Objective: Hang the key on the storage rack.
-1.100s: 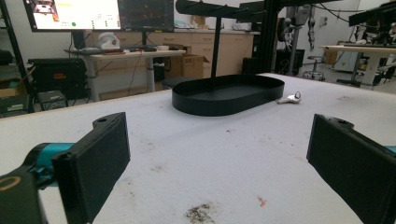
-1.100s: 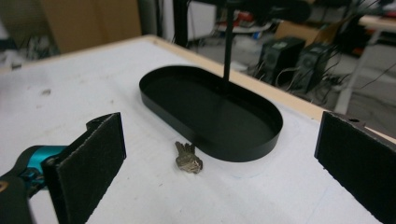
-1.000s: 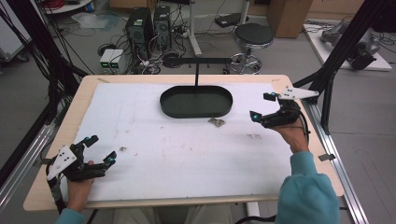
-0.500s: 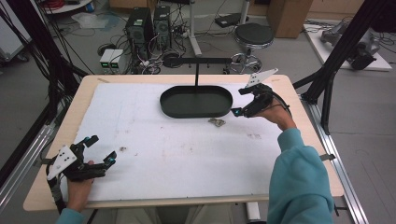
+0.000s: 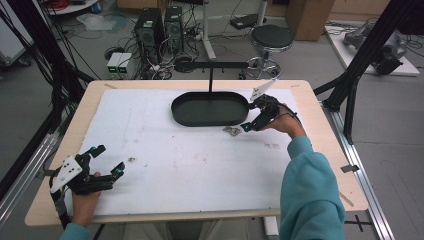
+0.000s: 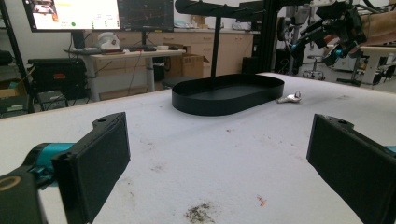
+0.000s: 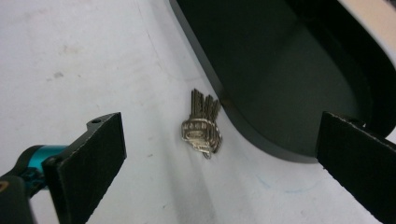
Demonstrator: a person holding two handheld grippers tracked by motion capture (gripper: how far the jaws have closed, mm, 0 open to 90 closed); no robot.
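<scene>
Keys (image 5: 231, 131) lie just off the tray's (image 5: 210, 120) near right rim, right gripper (image 5: 252, 119) poised beside them. Left gripper (image 6: 219, 163) sits spread wide at the near-left corner, holding nothing. Right jaws gape around what looks like four keys, touching nothing.

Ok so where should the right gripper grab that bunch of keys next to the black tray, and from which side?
Probably the stacked heads at the ring end of the keys, coming straight down. The bunch lies flat on the white mat with the blades fanned toward the tray's wall, so one jaw goes on the open mat side, the other in the narrow gap by the tray. The right gripper is open above them.
</scene>
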